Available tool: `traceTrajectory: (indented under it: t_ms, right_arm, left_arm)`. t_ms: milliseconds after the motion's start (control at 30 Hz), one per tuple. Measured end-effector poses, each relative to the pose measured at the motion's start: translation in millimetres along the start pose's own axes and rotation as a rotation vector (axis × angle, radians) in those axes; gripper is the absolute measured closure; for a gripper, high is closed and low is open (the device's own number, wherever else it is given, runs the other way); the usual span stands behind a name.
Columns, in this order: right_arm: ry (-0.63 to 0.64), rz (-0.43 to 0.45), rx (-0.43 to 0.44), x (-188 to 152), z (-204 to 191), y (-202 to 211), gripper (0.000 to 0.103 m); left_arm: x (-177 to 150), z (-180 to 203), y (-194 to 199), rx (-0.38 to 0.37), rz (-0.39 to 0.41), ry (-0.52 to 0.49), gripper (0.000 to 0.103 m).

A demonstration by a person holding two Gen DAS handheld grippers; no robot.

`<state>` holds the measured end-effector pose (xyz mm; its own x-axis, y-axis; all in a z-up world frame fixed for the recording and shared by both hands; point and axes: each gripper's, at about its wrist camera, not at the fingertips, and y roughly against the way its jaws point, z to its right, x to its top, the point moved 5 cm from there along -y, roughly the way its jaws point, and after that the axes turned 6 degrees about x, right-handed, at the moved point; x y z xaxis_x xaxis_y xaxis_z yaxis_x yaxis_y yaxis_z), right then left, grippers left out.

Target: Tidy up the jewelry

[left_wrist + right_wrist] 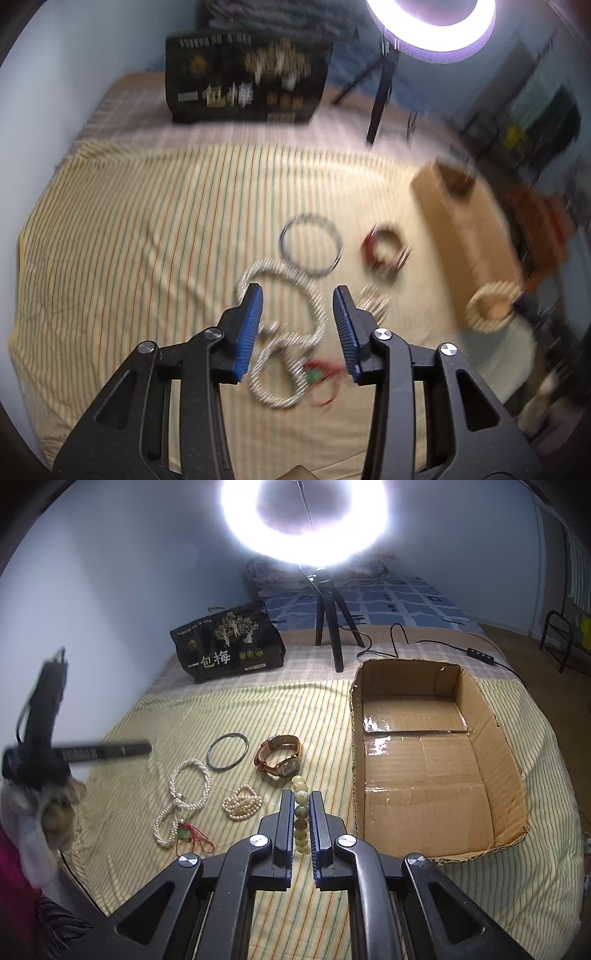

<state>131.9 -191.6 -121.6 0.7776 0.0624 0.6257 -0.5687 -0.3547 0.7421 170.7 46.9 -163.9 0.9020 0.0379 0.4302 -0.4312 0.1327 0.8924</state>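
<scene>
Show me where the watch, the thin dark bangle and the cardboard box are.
watch (pixel 287 765): right wrist view, on its round case.
thin dark bangle (pixel 211 760): right wrist view, on its left rim.
cardboard box (pixel 357 746): right wrist view, on its left wall.

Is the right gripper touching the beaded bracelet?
Touching. In the right wrist view the right gripper has its jaws closed on the beaded bracelet, the beads pinched between the blue pads with no gap.
</scene>
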Motion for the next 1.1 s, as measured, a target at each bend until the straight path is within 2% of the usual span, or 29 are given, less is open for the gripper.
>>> traceTrajectory:
  t_ms: [67, 167, 300, 500, 667, 767, 900, 933, 1033, 1100]
  right_arm:
    - [-0.005, -0.009, 0.0, -2, 1, -2, 0.098]
    - [-0.019, -0.021, 0.01, -4, 2, -6, 0.098]
    - [-0.008, -0.022, 0.009, -4, -2, -7, 0.098]
    - [0.003, -0.032, 0.008, -6, -5, -12, 0.098]
    - [0.001, -0.038, 0.015, -6, -4, -13, 0.098]
    - [0.0, -0.039, 0.015, -6, -4, -13, 0.098]
    - [0.003, -0.035, 0.015, -6, -5, -12, 0.098]
    - [0.003, -0.034, 0.016, -6, -6, -13, 0.098]
    - [0.009, -0.03, 0.013, -6, -8, -12, 0.098]
    - [0.013, -0.026, 0.012, -6, -9, -10, 0.098]
  left_arm:
    - [-13, -6, -14, 0.013, -0.05, 0.013, 0.063]
    - [-20, -19, -30, 0.014, -0.097, 0.084, 0.063]
    - [-17, -26, -42, 0.012, -0.115, 0.146, 0.063]
    - [-13, -35, -69, 0.07, -0.147, 0.186, 0.063]
    - [-11, -36, -86, 0.098, -0.151, 0.171, 0.063]
    - [-11, -31, -89, 0.145, -0.12, 0.122, 0.068]
    - [-9, -34, -88, 0.166, -0.094, 0.123, 0.09]
    - [-8, -37, -87, 0.155, -0.092, 0.14, 0.096]
    - [-6, -45, -85, 0.101, -0.096, 0.197, 0.097]
    - [-6, -51, -79, 0.04, -0.096, 0.251, 0.097]
